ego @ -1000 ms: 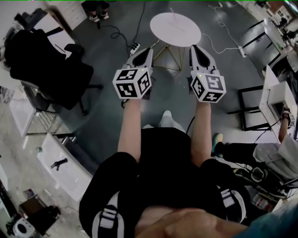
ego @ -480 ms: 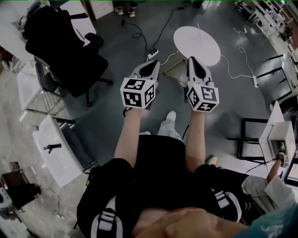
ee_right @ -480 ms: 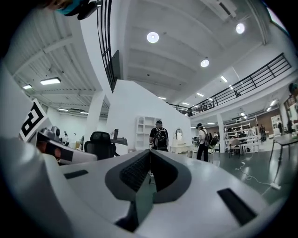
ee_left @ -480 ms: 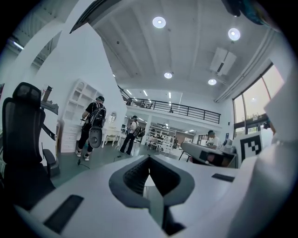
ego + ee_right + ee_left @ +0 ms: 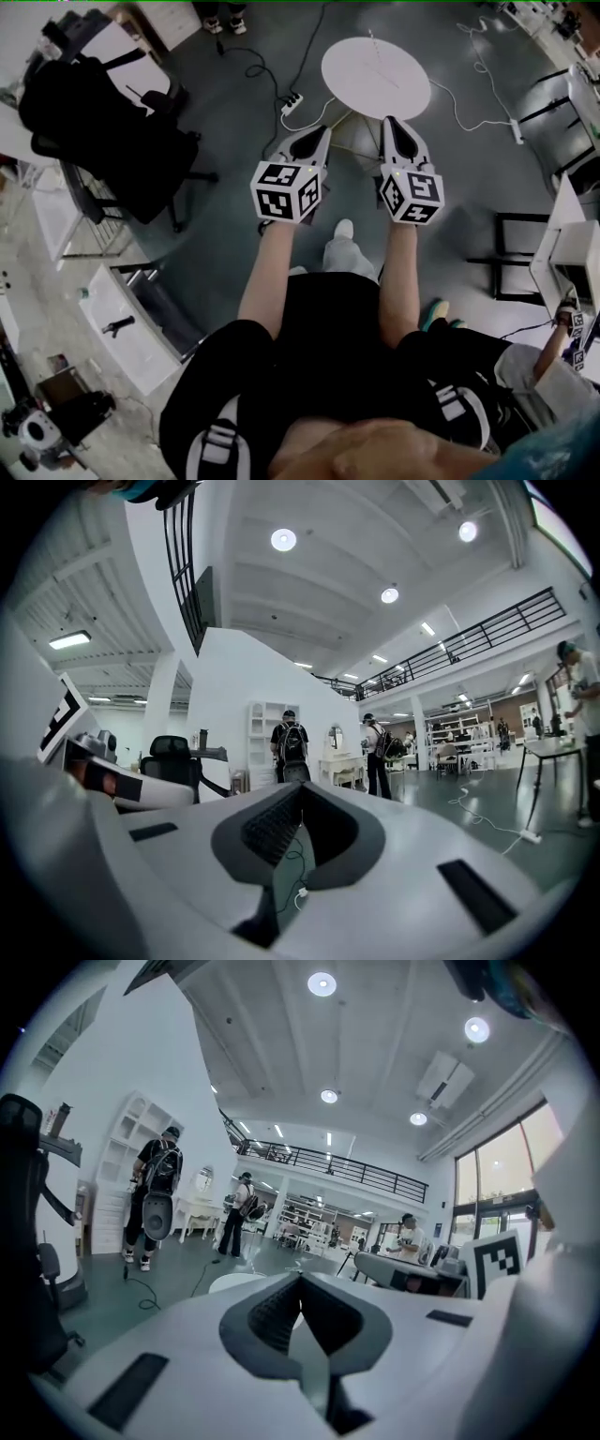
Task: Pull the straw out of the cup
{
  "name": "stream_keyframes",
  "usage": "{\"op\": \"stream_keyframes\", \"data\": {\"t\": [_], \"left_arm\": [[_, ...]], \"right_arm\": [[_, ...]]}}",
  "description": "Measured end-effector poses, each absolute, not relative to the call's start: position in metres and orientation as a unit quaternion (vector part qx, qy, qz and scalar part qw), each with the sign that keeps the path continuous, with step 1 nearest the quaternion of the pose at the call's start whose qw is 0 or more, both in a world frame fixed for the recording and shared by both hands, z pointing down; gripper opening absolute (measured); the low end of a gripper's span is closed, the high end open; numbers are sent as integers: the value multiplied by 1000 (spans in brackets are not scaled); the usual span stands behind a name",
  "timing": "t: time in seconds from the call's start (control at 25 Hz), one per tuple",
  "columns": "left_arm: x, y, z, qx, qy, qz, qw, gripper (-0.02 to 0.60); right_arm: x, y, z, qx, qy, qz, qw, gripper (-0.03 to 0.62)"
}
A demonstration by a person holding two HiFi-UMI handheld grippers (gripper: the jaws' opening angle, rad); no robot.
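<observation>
Grey workshop floor seen from above, black chair [image 5: 112,141] at left. Left gripper [image 5: 319,137] and right gripper [image 5: 395,126] are held side by side, jaws closed and empty, aimed at a round white table [image 5: 352,89], likely approaching. On it a thin pale line, probably the straw [image 5: 373,42]; no cup discernible.
</observation>
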State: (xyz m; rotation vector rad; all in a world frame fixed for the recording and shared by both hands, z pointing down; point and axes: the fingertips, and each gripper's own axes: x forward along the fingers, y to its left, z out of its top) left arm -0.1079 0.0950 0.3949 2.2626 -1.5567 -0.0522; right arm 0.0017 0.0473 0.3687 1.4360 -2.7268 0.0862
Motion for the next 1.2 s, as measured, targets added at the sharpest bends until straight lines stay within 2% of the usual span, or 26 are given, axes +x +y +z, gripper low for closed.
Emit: {"op": "stream_keyframes", "data": {"t": [0.2, 0.48, 0.76, 1.0, 1.2], "left_arm": [[-60, 27, 396, 821, -534, -7, 202, 9], [5, -57, 380, 841, -495, -42, 213, 11], [21, -95, 382, 834, -508, -56, 209, 11], [12, -112, 375, 825, -527, -55, 197, 11], [-8, -136, 393, 807, -543, -63, 223, 11]], "right_arm": [[56, -14, 369, 493, -869, 37, 37, 18], [114, -88, 356, 507, -860, 34, 40, 18], [152, -122, 356, 512, -858, 21, 48, 18], [127, -136, 356, 478, -877, 14, 45, 18], [97, -146, 380, 427, -896, -22, 117, 18]]}}
